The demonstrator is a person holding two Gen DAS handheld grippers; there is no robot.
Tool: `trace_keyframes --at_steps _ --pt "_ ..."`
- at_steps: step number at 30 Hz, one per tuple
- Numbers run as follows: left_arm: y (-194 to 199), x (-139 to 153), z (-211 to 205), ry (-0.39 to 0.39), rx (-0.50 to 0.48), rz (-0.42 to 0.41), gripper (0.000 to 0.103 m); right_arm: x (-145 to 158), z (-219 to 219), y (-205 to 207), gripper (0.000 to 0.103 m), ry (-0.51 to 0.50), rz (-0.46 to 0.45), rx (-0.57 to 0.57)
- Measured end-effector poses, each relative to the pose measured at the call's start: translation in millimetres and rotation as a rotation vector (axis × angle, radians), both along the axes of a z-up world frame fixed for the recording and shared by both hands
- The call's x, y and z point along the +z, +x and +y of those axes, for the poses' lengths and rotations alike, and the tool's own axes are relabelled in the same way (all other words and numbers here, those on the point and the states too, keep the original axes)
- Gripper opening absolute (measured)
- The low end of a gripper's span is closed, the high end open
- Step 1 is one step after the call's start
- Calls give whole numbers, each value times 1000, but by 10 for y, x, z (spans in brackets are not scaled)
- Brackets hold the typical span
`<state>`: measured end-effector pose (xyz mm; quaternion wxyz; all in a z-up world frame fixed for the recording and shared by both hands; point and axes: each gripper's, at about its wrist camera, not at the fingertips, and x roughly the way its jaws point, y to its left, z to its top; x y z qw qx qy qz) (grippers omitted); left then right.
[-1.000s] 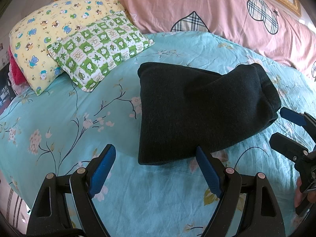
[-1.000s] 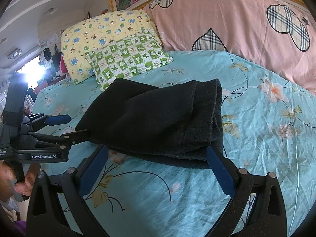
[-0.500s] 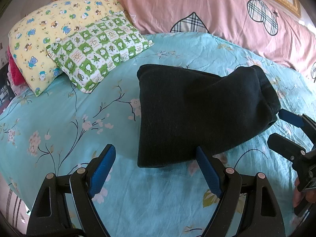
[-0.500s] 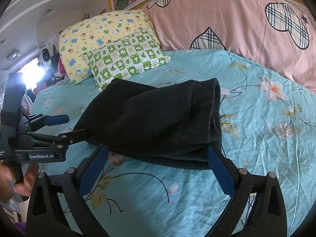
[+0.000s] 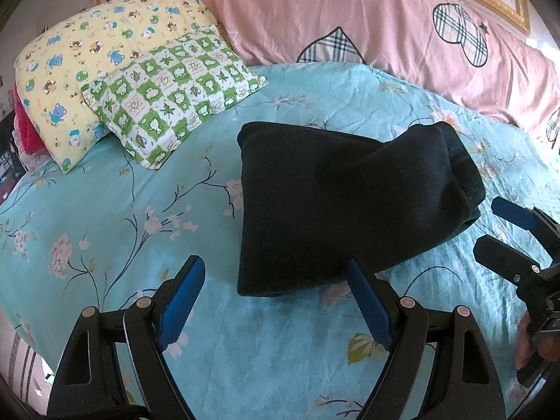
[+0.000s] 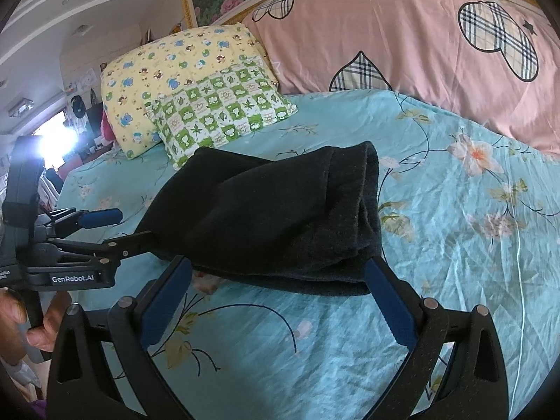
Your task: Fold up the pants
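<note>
The black pants (image 5: pixel 336 203) lie folded into a thick bundle on the teal floral bedsheet (image 5: pixel 140 210). They also show in the right wrist view (image 6: pixel 280 217). My left gripper (image 5: pixel 276 290) is open and empty, just in front of the bundle's near left corner. My right gripper (image 6: pixel 278 287) is open and empty, at the bundle's near edge. The right gripper also shows at the right edge of the left wrist view (image 5: pixel 500 227), close to the bundle's right end. The left gripper shows at the left of the right wrist view (image 6: pixel 129 224), its lower finger touching the bundle's left corner.
A green checked pillow (image 5: pixel 171 94) and a yellow bear-print pillow (image 5: pixel 87 66) lie at the back left. A long pink bolster with plaid hearts (image 5: pixel 385 31) runs along the headboard. The bed's edge is at the near left (image 5: pixel 21 343).
Both grippers have drawn back slightly from the folded pants; the bundle lies still. Both stay open.
</note>
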<state>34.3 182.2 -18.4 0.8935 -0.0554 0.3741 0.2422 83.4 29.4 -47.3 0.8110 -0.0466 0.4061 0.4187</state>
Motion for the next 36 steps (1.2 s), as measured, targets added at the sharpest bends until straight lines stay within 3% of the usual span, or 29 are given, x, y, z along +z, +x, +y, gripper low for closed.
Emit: trace_keyframes --at_steps 36 --pt "25 152 -6 4 1 -56 84 165 -24 21 99 36 -18 -24"
